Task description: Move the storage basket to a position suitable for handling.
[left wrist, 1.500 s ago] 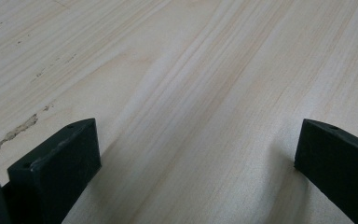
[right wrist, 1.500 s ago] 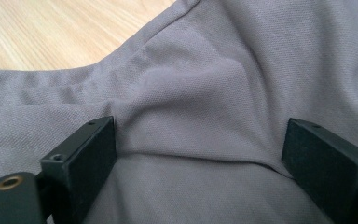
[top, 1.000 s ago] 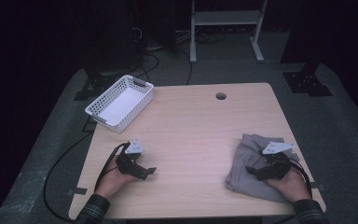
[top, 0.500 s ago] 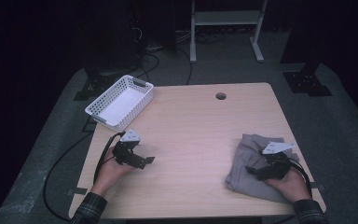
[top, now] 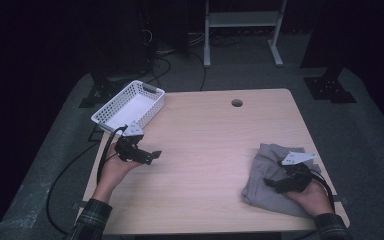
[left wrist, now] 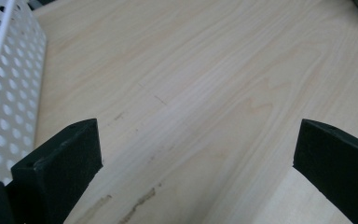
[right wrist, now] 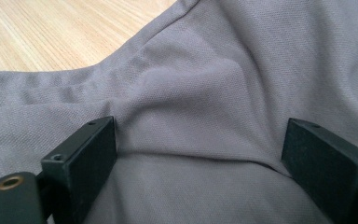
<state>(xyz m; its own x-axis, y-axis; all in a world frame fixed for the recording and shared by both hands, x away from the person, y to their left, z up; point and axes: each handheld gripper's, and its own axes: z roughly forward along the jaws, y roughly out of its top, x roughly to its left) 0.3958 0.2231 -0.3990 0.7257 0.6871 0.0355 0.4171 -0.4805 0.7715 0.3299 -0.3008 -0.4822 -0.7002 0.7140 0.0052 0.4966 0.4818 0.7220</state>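
Observation:
A crumpled grey cloth (top: 265, 170) lies at the table's front right. My right gripper (top: 275, 183) rests on top of it, open, its jaws wide apart over a raised fold of the grey cloth (right wrist: 205, 93). My left gripper (top: 152, 156) hovers open above bare wood at the front left, near the white perforated basket (top: 130, 105). In the left gripper view the basket wall (left wrist: 4, 84) stands at the left edge and nothing lies between the jaws.
The light wooden table (top: 210, 135) has a round cable hole (top: 237, 103) near its far edge. A black cable (top: 105, 150) trails from the left gripper off the table's left side. A white metal stand (top: 240, 25) is on the floor behind.
My left gripper has moved away from the front edge, up and toward the basket. The right gripper has stayed on the cloth.

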